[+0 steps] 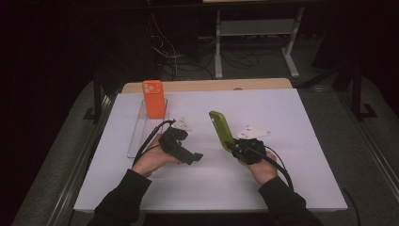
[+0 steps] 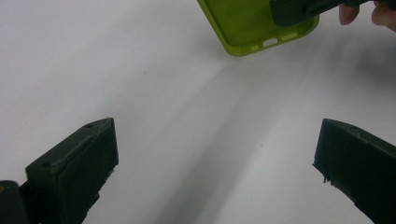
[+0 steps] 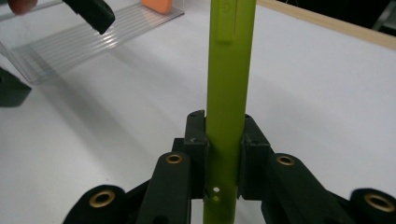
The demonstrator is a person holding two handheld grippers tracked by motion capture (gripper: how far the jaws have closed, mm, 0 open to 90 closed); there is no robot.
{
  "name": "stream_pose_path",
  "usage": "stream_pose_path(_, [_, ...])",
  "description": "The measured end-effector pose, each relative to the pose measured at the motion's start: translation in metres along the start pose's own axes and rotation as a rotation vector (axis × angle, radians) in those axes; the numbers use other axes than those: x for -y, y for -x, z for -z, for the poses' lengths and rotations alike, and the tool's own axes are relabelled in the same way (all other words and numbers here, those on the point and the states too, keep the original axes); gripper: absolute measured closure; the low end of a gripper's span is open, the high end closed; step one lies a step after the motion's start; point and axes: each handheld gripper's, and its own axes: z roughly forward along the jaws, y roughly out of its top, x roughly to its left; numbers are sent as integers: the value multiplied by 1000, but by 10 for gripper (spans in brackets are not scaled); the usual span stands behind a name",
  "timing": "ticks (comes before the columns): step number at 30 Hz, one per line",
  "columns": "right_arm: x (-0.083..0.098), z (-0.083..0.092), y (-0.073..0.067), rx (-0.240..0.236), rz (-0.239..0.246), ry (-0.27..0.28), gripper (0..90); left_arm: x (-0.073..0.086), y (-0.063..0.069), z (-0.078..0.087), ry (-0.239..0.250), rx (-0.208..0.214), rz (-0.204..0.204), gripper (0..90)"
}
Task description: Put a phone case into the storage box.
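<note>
Here the green phone case stands on edge above the table, its lower end clamped in the right gripper, long axis rising up and away. The clear rack holding the orange case lies to its left, beyond the left gripper, whose jaws gape wide and empty.

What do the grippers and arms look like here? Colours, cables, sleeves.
Both the left gripper and the right gripper are matte black, with brass-coloured pivot rivets, flat black jaws, a pale grey three-cornered plate on top and a trailing black cable. Long black sleeves cover both forearms.
</note>
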Motion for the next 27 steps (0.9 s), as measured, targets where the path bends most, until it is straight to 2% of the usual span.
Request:
stream_pose_path(5, [1, 0, 6, -22, -66, 2, 753, 0, -1, 0, 9, -5, 14, 0])
stream_pose_path(7, [1, 0, 6, -14, -86, -1, 753, -1, -2, 0, 40, -6, 36, 0])
stream_pose_path(9, [2, 1, 7, -9, -90, -3, 753, -2, -3, 2, 60, 4, 50, 0])
stream_pose_path(11, [3, 1, 7, -6, -94, -4, 753, -5, -4, 3, 104, 13, 61, 0])
stream_pose_path(16, [2, 2, 7, -10, -120, -6, 753, -14, -7, 3, 181, 55, 120, 0])
stream_pose_path(20, [2, 2, 7, -18, -129, 0, 753, -26, -9, 2, 214, 53, 133, 0])
stream_pose_path(24, [1, 3, 5, -24, -131, 3, 753, -38, -10, 0, 239, 84, 145, 0])
stream_pose_path(27, [1, 3, 5, -22, -115, 12, 753, -47, -8, -2, 254, 95, 148, 0])
